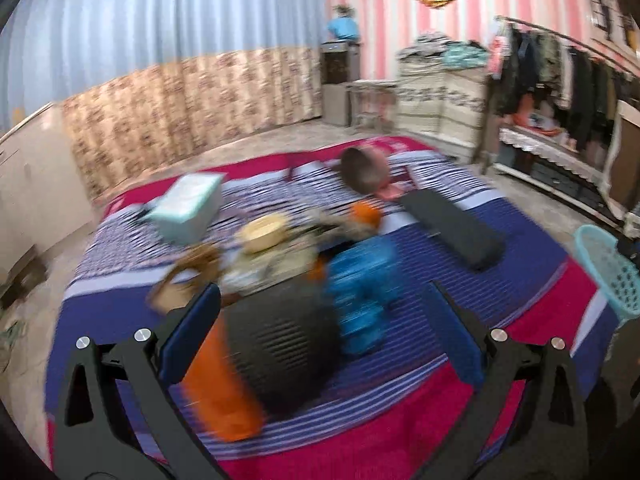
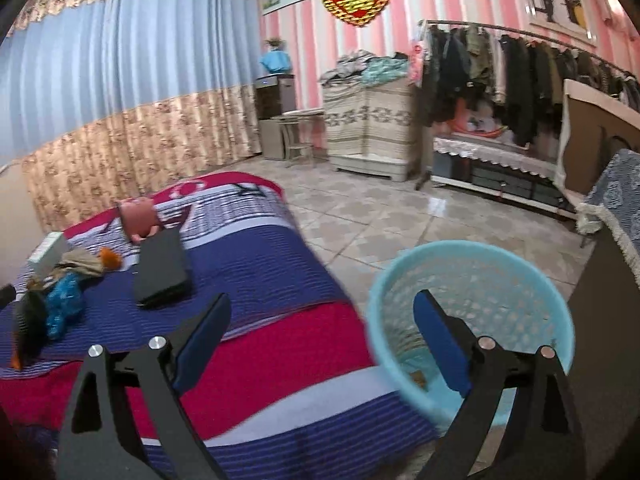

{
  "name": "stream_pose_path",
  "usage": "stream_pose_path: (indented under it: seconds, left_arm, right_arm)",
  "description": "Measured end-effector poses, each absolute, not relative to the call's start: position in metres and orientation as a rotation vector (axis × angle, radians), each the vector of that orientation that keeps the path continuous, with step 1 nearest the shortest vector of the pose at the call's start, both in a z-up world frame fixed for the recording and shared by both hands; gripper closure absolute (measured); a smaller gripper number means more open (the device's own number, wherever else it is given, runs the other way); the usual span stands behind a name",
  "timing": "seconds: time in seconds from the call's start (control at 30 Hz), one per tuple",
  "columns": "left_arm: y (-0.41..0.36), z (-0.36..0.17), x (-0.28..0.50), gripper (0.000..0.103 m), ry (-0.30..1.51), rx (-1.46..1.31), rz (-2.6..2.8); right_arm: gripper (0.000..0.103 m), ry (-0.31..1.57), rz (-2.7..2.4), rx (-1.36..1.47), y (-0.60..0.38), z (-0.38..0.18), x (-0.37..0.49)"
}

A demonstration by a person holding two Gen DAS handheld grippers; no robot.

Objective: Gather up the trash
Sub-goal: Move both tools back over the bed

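A striped bedspread (image 2: 248, 264) fills a pink-walled bedroom. Scattered on it, trash is seen: a blue wrapper (image 1: 362, 300) beside a black-and-orange item (image 1: 276, 356). The left gripper (image 1: 320, 340) is spread wide above them, likely for grasping. The right gripper (image 2: 320, 340), empty and spread, is held over the basket (image 2: 400, 280), presumably for dropping. No writing can be read.

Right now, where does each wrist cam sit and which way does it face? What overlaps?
Left wrist: on the left claw, open, over the striped blue and red bedspread, facing the blurred clutter pile; both blue-padded fingers show.
Right wrist: on the right claw, open, at the bed's edge, facing the light blue plastic mesh basket on the tiled floor; both fingers show.
Shared: bedspread, basket, flat black rectangular case, crumpled blue wrapper, curtains, clothes rack.
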State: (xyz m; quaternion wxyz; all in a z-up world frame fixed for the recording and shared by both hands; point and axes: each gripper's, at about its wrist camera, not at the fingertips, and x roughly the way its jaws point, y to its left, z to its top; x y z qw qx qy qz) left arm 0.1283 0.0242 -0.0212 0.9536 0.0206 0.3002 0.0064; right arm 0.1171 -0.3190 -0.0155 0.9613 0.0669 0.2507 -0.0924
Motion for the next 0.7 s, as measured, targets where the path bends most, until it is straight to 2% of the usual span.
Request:
stream_pose_path:
  seconds: [0.3,0.67,0.7]
  left_arm:
    - [0.120,-0.057,0.112,0.006,0.717,-0.037,0.167]
    - [0.108,-0.083,0.151,0.006,0.790,-0.060,0.071]
    - [0.106,-0.085,0.154,0.010,0.794,-0.053,0.068]
  right_arm:
    - [0.012,0.546,-0.103,0.088,-0.270,-0.020,0.121]
    - [0.012,0.600,0.009,-0.024,-0.193,-0.032,0.129]
    - [0.012,0.604,0.018,-0.026,-0.187,-0.033,0.130]
